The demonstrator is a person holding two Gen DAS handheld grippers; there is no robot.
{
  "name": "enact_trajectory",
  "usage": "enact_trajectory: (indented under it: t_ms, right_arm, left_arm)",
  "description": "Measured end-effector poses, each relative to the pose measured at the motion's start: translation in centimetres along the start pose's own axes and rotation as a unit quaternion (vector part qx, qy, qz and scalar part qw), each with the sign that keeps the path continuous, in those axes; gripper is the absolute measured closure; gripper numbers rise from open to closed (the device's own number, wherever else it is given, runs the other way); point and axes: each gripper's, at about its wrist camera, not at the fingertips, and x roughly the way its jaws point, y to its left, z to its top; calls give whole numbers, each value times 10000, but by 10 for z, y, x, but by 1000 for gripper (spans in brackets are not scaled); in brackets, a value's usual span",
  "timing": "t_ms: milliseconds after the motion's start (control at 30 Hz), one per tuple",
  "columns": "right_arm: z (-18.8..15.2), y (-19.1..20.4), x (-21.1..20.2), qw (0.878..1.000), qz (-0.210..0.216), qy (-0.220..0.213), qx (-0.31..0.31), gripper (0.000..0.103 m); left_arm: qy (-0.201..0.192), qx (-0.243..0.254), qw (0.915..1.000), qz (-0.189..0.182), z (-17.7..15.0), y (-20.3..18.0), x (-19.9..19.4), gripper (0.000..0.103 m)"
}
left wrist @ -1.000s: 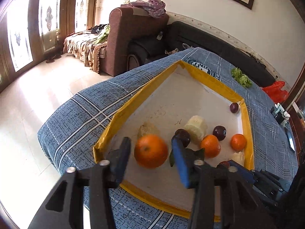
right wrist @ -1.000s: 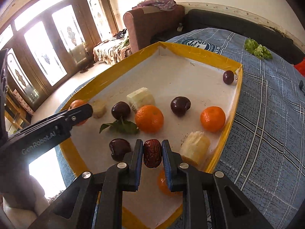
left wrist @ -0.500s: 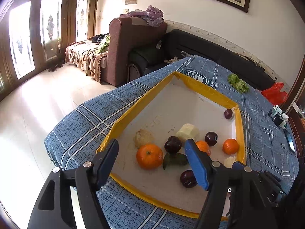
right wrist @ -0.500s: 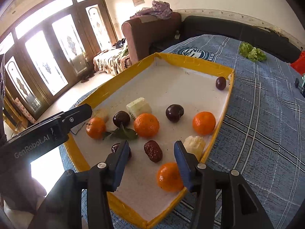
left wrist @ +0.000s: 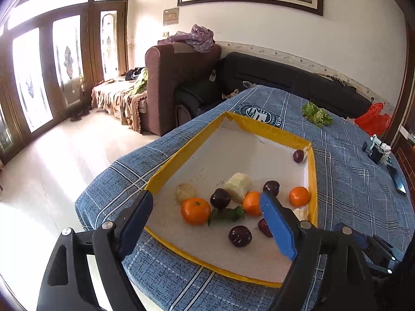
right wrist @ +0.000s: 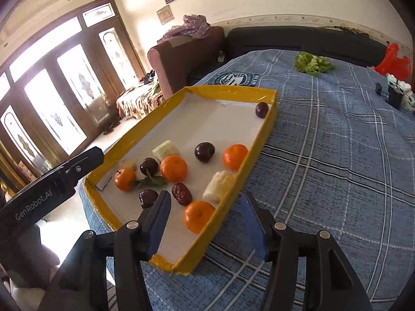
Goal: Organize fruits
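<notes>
A yellow-rimmed white tray (left wrist: 186,153) (right wrist: 262,140) lies on a blue plaid cloth. It holds several oranges (left wrist: 195,211) (right wrist: 173,168), dark plums (left wrist: 220,198) (right wrist: 204,152), a red date (right wrist: 182,193), pale peeled pieces (left wrist: 238,183) (right wrist: 218,186) and a green leaf (left wrist: 227,213). My left gripper (left wrist: 207,204) is open and empty, raised above the tray's near end. My right gripper (right wrist: 206,204) is open and empty, above the tray's near right rim by an orange (right wrist: 198,216). The left gripper's body (right wrist: 52,181) shows in the right wrist view.
Lettuce (left wrist: 316,112) (right wrist: 312,63), a red bag (left wrist: 373,121) and small dark items (right wrist: 394,93) lie on the far right of the cloth. Sofas (left wrist: 176,77) stand beyond the table. The table edge drops to the floor on the left.
My right gripper let go of the red date, which now lies in the tray. My left gripper opened away from an orange. Both grippers pulled back and up from the tray.
</notes>
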Motion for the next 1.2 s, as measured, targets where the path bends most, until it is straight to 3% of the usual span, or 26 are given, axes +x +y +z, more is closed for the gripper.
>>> enact_trajectory:
  t_ms: [500,700,833,967,1067,1200]
  right_arm:
    - [-26,-29,-53,9971,-272,-485,527,32]
    - [-35,-25,-75,9955,-405,-715,467,25]
    - [-37,-21,-81,9947,-539,-820,294,23]
    - [-39,-23,-83,9946,-517,-839,321,22]
    - [-40,-27,-82,9944,-517,-825,402,22]
    - [-41,-26,-80,9948,-502,-803,385,21]
  left_arm:
    - [-803,360,9961,-4,-8,-30,-70,6]
    - [-1141,361,9928,-15,-14,-38,-94,4]
    - [-1595,311,9864,247,-20,-45,-113,4]
    - [-2252,209,9715,705,-26,-44,-142,0]
    - [-2563,76,9632,807,-31,-37,-156,0]
    - [-2302,144,9709,653,-30,-37,-151,0]
